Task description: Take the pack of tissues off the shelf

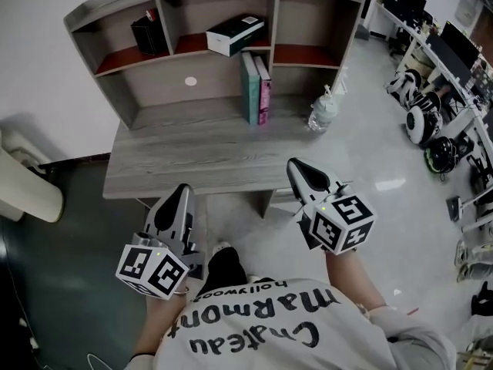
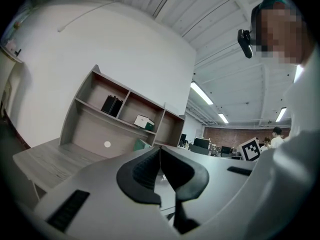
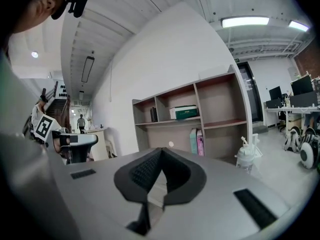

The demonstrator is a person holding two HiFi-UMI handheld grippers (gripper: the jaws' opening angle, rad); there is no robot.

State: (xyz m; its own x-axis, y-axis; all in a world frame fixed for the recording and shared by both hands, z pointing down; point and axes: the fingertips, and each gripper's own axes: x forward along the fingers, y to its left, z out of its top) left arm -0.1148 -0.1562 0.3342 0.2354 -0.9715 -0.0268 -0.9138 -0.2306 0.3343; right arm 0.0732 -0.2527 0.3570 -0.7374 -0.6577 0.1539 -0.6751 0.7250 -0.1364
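Closed and empty, the left claw [image 1: 182,189] and the right claw [image 1: 296,165] hang before the grey wooden counter [image 1: 192,160], while the white and green rectangular pack of tissues [image 1: 235,35] lies untouched in the middle compartment of the grey wooden shelf [image 1: 276,21], so the taking is not yet begun.

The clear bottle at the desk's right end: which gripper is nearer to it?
Right. The right gripper is in front of the clear bottle, near the front edge of the desk; the left gripper is further off, before the desk's left half.
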